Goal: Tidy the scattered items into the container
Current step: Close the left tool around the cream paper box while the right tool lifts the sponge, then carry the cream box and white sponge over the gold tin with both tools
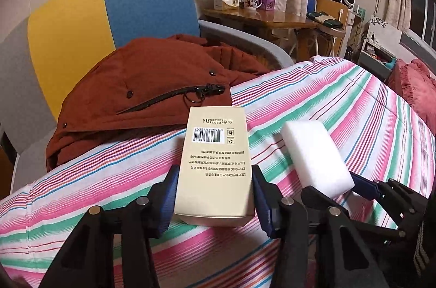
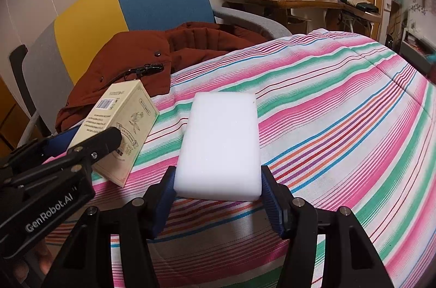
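Observation:
My left gripper [image 1: 215, 195] is shut on a beige carton box [image 1: 215, 165] with a barcode, held above the striped bedspread [image 1: 340, 110]. My right gripper [image 2: 218, 195] is shut on a white foam block [image 2: 220, 143], also above the bedspread. In the left wrist view the foam block [image 1: 316, 154] and the right gripper [image 1: 354, 187] sit just right of the box. In the right wrist view the box [image 2: 120, 132] and the left gripper [image 2: 81, 149] are at the left. No container is in view.
A rust-brown jacket [image 1: 144, 97] lies over the bed's far edge against a chair with a yellow and blue back [image 1: 109, 15]. A wooden table [image 1: 259, 18] with boxes and mugs stands behind. A red cushion [image 1: 414, 86] lies at the right.

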Action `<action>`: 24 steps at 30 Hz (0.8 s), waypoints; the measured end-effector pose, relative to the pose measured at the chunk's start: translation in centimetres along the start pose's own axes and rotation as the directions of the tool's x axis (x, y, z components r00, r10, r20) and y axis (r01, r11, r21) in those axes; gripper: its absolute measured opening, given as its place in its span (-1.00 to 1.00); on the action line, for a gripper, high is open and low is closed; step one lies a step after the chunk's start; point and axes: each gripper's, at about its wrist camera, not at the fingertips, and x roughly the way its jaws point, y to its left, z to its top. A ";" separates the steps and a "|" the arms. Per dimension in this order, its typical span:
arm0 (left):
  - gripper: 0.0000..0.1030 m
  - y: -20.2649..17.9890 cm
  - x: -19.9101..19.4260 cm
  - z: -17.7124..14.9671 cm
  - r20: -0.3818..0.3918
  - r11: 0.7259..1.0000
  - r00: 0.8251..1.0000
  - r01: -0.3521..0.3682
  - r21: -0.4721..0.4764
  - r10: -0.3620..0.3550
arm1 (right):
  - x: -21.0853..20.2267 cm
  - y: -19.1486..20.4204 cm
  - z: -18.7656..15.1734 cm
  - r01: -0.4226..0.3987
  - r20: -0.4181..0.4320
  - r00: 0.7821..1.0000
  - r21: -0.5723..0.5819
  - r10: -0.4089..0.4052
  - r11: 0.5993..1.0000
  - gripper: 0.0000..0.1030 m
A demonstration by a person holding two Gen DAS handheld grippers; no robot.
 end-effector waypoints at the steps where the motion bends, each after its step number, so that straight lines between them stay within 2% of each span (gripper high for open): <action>1: -0.02 0.0 -0.1 -0.2 0.000 1.000 1.000 0.002 0.000 -0.002 | 0.0 0.1 0.0 0.003 0.000 1.000 -0.004 -0.003 1.000 0.16; 5: -0.02 0.7 -1.2 -1.1 -0.012 0.999 1.000 0.006 -0.047 -0.006 | 0.0 0.1 0.0 0.012 0.001 1.000 -0.012 -0.012 1.000 0.16; 10: -0.02 0.9 -3.8 -3.9 -0.016 0.998 1.000 -0.021 -0.059 0.021 | 0.1 0.0 -0.1 0.004 0.004 1.000 -0.007 -0.004 1.000 0.16; 13: -0.02 1.1 -5.8 -5.5 -0.019 0.995 1.000 -0.020 -0.100 0.018 | 0.0 0.0 -0.1 -0.007 0.007 1.000 -0.010 0.007 1.000 0.16; 16: -0.02 1.4 -8.6 -7.8 0.002 0.989 1.000 -0.020 -0.148 0.020 | -0.2 0.2 -0.2 -0.041 0.014 0.999 -0.017 0.041 0.999 0.15; 19: -0.02 1.2 -11.0 -10.1 0.016 0.986 1.000 -0.005 -0.166 0.008 | -1.4 0.4 -0.1 -0.106 0.058 0.993 -0.028 0.107 0.994 0.14; 24: -0.02 0.7 -13.8 -13.5 0.013 0.988 1.000 0.000 -0.153 0.002 | -3.2 2.4 -2.1 -0.128 0.027 0.991 -0.081 0.131 0.988 0.14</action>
